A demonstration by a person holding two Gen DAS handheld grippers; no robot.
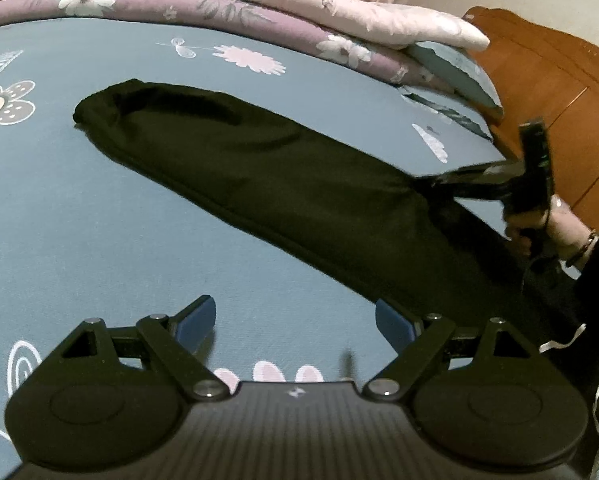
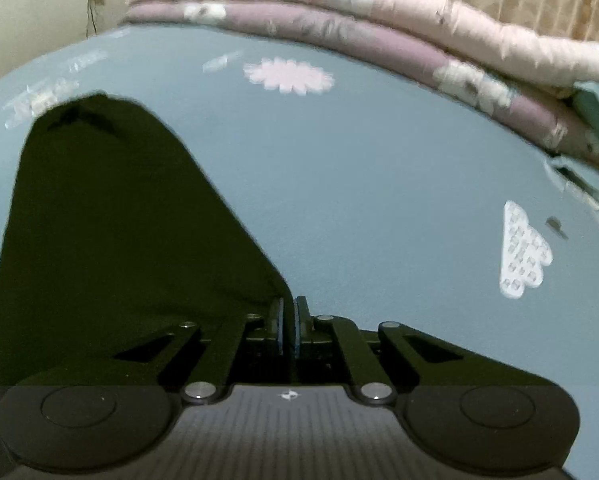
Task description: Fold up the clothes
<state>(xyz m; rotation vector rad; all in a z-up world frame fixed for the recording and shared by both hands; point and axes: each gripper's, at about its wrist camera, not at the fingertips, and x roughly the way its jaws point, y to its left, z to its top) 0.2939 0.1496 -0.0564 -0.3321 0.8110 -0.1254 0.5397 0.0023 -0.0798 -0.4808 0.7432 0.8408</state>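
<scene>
Your right gripper is pinching the black garment's near edge, keeping it taut on the bed. Left gripper is hovering wide open, holding nothing, lining up beside that edge

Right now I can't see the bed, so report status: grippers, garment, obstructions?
Left gripper open, empty. Right gripper shut on black garment edge. Garment flat on bedsheet. Nothing in the way.
</scene>
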